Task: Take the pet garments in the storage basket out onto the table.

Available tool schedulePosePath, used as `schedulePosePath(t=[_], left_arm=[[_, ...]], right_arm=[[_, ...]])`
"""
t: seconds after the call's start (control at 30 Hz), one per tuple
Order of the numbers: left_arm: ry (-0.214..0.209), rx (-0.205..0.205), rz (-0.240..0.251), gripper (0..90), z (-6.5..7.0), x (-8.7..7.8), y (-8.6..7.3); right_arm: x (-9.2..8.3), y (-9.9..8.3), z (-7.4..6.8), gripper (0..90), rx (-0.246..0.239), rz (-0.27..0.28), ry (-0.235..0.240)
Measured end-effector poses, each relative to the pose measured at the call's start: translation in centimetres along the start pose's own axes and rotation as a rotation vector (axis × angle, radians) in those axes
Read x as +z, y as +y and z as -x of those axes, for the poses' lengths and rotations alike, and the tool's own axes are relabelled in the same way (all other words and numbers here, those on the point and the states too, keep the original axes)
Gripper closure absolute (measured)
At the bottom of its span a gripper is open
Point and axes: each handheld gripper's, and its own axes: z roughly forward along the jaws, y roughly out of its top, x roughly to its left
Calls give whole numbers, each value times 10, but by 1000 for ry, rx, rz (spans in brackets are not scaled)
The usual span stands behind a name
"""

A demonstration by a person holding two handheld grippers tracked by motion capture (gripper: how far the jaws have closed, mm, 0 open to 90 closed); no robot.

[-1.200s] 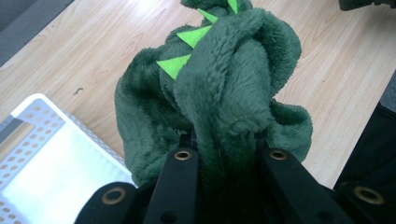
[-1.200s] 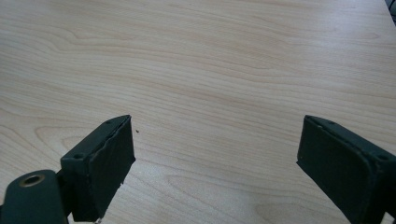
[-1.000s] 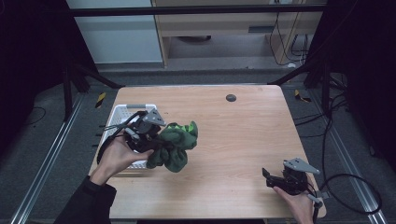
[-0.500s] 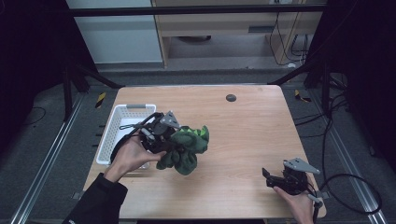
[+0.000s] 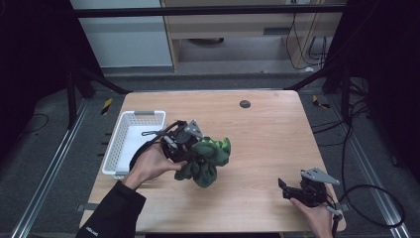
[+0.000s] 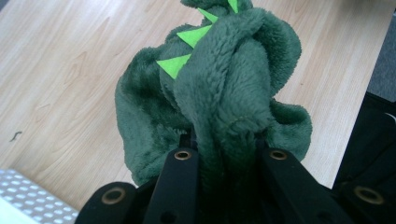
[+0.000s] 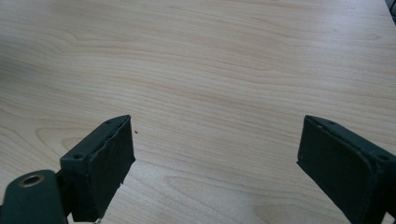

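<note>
A dark green plush toy (image 5: pixel 208 159) with bright green spikes hangs over the middle of the wooden table (image 5: pixel 267 134). My left gripper (image 5: pixel 194 151) is shut on a fold of it. In the left gripper view the plush toy (image 6: pixel 224 93) bulges up between the two black jaws, which pinch its fabric. At the table's front right corner a hand holds my right gripper (image 5: pixel 283 187), open. In the right gripper view, my right gripper (image 7: pixel 215 154) has its jaws wide apart over bare wood.
A white slotted basket (image 5: pixel 122 144) stands at the table's left edge, just left of my left hand. A small dark round spot (image 5: pixel 244 103) marks the far middle of the table. Cables lie on the floor to the right (image 5: pixel 376 198).
My left gripper has carried the plush toy rightward from beside the basket toward the table's middle and a little lower. The right gripper has stayed put.
</note>
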Motion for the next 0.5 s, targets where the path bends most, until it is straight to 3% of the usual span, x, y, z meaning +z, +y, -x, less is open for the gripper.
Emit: schedulePosePath(t=[0.5], left_arm=[[-50,25,-33,812,6,29,4]], right_arm=[[-1,0,1,108,-1,6,-5]])
